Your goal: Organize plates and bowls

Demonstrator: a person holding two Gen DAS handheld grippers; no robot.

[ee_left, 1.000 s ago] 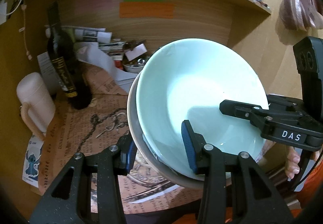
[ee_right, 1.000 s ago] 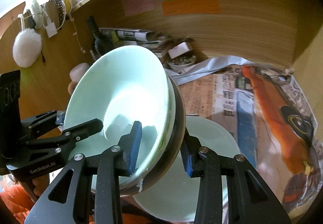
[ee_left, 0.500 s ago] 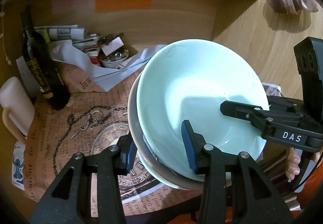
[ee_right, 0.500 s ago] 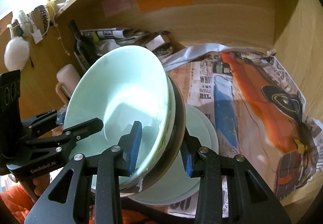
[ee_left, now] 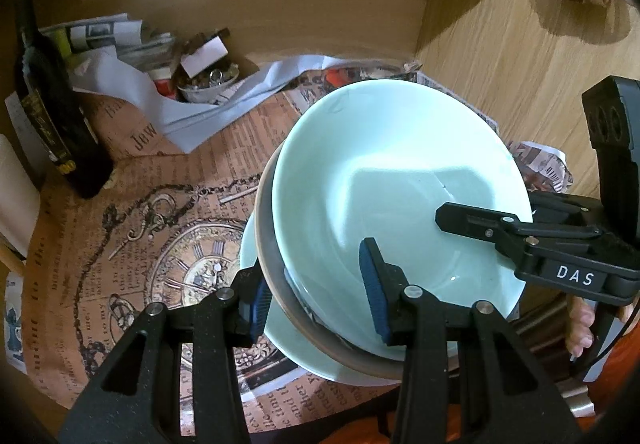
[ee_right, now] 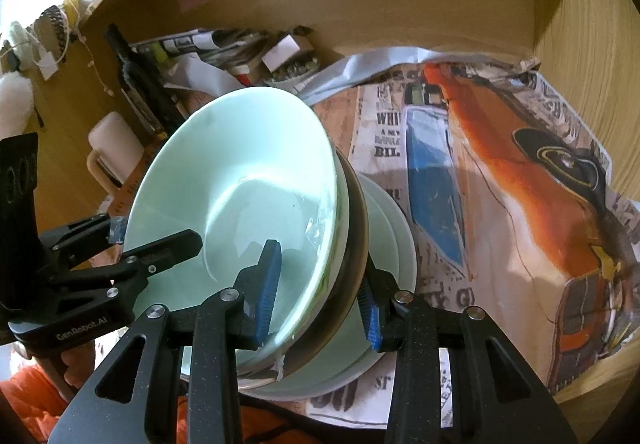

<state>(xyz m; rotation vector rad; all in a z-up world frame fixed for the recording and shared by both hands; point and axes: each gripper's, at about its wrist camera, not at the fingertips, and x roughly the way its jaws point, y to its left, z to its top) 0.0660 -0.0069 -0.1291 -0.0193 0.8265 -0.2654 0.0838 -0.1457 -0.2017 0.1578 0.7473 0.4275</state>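
Both grippers, left gripper [ee_left: 320,296] and right gripper [ee_right: 318,284], clamp our nested bowls [ee_left: 396,179] by opposite rims (seven and five o'clock), above the plate [ee_right: 394,219]; glazed ceramic, heavy, slippery, breakable.

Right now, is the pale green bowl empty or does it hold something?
Empty: the pale green bowl shows only its bare glazed inside, with reflections, in both views.

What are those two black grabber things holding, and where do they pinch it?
Both tools, left and right, pinch the rims of the stacked bowls, on opposite sides.
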